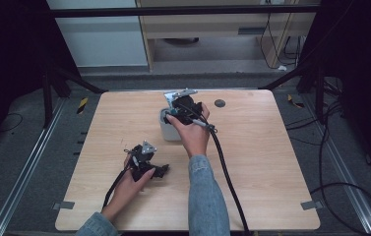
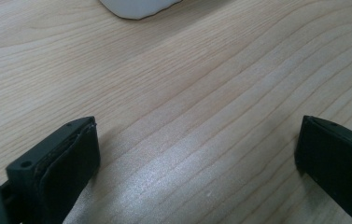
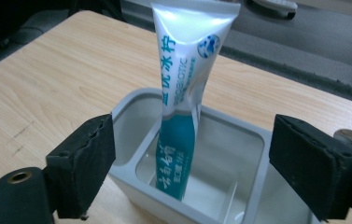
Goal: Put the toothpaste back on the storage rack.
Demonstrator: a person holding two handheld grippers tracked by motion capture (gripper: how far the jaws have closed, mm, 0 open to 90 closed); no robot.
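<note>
In the right gripper view a white and teal toothpaste tube [image 3: 190, 79] stands cap-down in a grey square cup [image 3: 129, 105], its crimped end leaning up and away over the far rim. My right gripper [image 3: 192, 140] is open, one jaw on each side of the cup's near wall, touching nothing. In the high view the right gripper [image 1: 185, 105] hovers over the cup [image 1: 168, 129] at the table's far middle. My left gripper [image 1: 159, 170] rests low on the near left part of the table. It is open [image 2: 197, 140] over bare wood, holding nothing.
A small dark disc [image 1: 219, 103] lies on the wooden table [image 1: 271, 172] just right of the cup. The pale edge of the cup [image 2: 138, 7] shows at the top of the left gripper view. Black cables trail from both grippers toward the near edge.
</note>
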